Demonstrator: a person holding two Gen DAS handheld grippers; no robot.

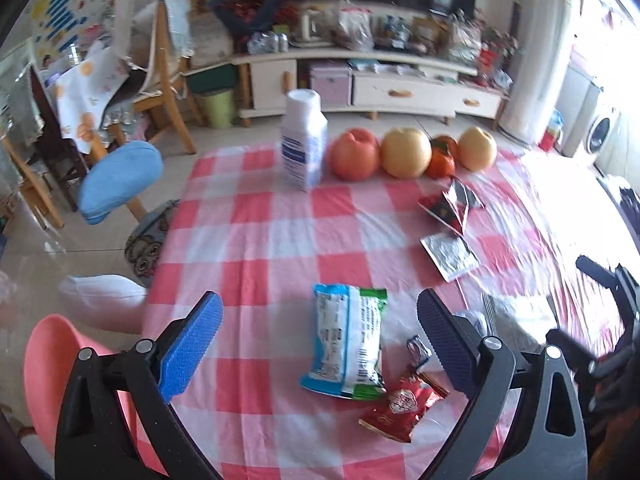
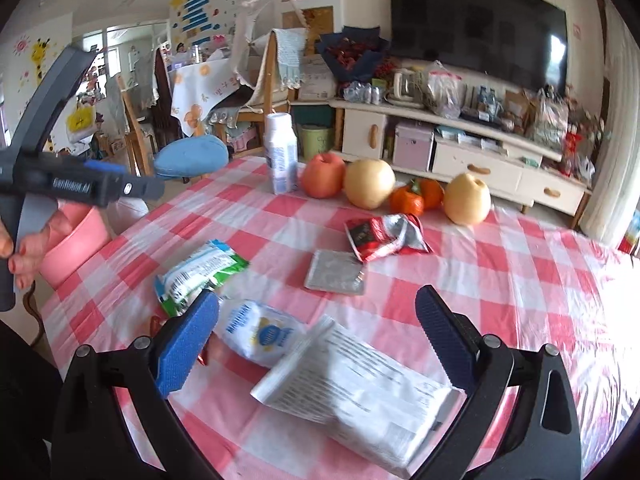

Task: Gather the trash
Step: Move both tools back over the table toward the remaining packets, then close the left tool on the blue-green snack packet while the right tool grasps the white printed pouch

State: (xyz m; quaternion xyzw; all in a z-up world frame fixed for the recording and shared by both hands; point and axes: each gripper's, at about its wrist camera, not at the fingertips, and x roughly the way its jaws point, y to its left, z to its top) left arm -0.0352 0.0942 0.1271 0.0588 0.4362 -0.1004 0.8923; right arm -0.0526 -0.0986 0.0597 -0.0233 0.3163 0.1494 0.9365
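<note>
While both tools hang above the near edge of the counter, nothing is gripped: the left hand-held gripper (image 1: 320, 344) is held with its blue pads wide apart over the crinkled blue, white and green plastic snack wrapper (image 1: 347, 344), and the right hand-held gripper (image 2: 318, 344) is spread just as wide over the flat white printed paper packet (image 2: 356, 396). Beside that packet lies a puffy white pouch with a blue and yellow logo (image 2: 262, 334).

All of these are judged to be light, soft and slippery film that would buckle, so a pinch across a raised fold or a crimped end seam is advised. The small red foil wrapper (image 1: 402, 406) and the flat silver foil sachet (image 2: 336, 272) lie close to the cloth and would probably be harder to lift. A torn red and silver bag (image 2: 386, 236) is seen further in.

Along the far edge, a white bottle (image 2: 281, 156) and a row of fruit (image 2: 370, 184) are lined up. The counter is covered by a red-and-white checked cloth (image 2: 500, 280) under glossy film, likely slick. A pink bin (image 2: 76, 240) stands off the left edge, within a cluttered living room.
</note>
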